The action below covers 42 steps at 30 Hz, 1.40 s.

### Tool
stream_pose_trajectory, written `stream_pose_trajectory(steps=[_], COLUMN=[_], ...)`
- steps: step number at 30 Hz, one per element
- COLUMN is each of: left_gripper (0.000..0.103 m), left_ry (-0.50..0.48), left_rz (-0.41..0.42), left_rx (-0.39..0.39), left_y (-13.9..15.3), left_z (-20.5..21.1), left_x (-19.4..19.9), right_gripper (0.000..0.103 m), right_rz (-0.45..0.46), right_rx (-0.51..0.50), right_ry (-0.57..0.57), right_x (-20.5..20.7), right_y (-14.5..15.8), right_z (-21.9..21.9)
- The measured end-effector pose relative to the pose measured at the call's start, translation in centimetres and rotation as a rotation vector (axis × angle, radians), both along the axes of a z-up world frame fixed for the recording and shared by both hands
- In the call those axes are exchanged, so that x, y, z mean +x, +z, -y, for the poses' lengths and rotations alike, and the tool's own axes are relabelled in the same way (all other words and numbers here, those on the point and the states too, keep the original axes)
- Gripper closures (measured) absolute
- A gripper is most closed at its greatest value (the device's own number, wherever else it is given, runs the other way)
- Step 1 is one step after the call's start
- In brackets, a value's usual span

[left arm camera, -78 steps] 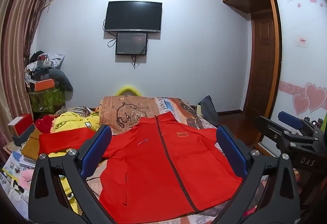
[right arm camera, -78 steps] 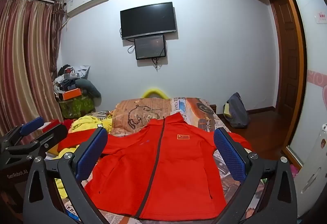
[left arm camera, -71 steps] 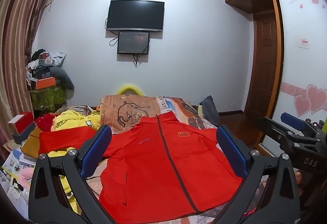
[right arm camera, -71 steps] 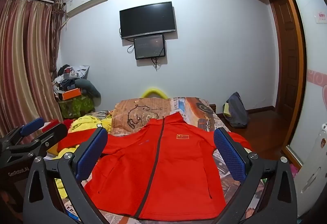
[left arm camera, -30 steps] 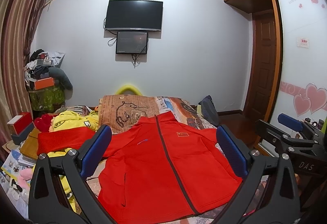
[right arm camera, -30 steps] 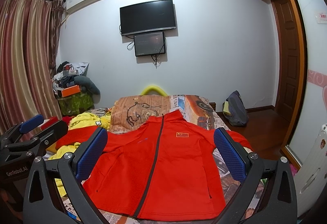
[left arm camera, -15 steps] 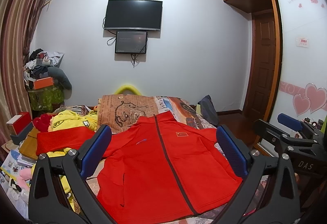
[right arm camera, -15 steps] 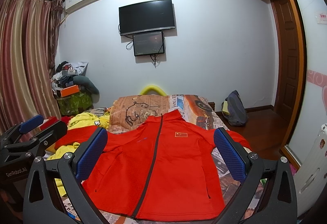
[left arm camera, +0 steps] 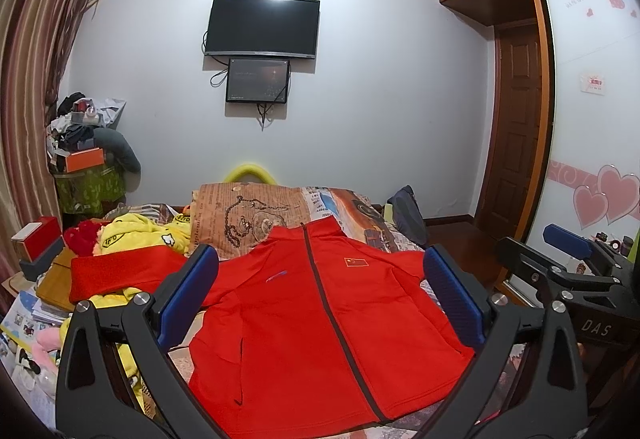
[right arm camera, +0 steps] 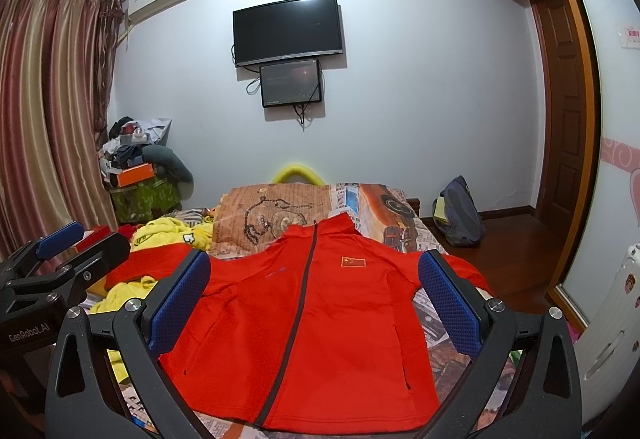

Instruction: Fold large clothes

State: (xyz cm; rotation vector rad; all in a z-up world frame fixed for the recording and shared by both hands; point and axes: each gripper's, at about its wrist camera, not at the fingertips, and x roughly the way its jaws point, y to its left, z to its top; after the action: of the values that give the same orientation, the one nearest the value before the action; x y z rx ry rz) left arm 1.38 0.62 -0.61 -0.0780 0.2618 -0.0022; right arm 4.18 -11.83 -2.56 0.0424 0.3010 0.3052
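The red jacket (left arm camera: pixel 320 319) lies spread flat on the bed (right arm camera: pixel 384 207), zip up, collar toward the pillow (left arm camera: pixel 248 215); its one visible sleeve reaches toward the yellow garment (left arm camera: pixel 140 235). Against the earlier views nothing on it has shifted; only my aim drifts slightly. Left tool (left arm camera: pixel 320 295) and right tool (right arm camera: pixel 314 293) stand wide and empty above its hem. Folding is not begun.

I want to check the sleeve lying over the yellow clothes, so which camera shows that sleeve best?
The left wrist view: the red jacket's outstretched sleeve lies across the yellow clothes, visible to its cuff. In the right wrist view the same sleeve is partly hidden behind the other tool.
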Motion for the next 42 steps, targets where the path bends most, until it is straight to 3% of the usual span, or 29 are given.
stream_pose_trajectory(steps=[13,22,34,42], left_gripper=[0.000,0.000,0.000,0.000], left_ry=[0.017,0.092,0.241,0.326], left_rz=[-0.031,-0.083,-0.276,-0.431], left_rx=[-0.015,-0.029,-0.096,-0.178], left_y=[-0.7,-2.3,-7.4,-12.7], left_z=[-1.0,-4.5,-15.7,-25.2], left_x=[1.6,6.4,16.3,21.1], right_gripper=[0.000,0.000,0.000,0.000], right_rz=[-0.045,-0.101,-0.209,-0.288], right_rx=[-0.016,-0.057,-0.129,-0.198], right_ry=[-0.002,0.019,0.040,0.074], right_x=[1.7,5.5,12.6,18.8], right_y=[-0.9,-2.6,-5.7,-7.8], right_z=[-0.4,-1.6,-3.8,-5.1])
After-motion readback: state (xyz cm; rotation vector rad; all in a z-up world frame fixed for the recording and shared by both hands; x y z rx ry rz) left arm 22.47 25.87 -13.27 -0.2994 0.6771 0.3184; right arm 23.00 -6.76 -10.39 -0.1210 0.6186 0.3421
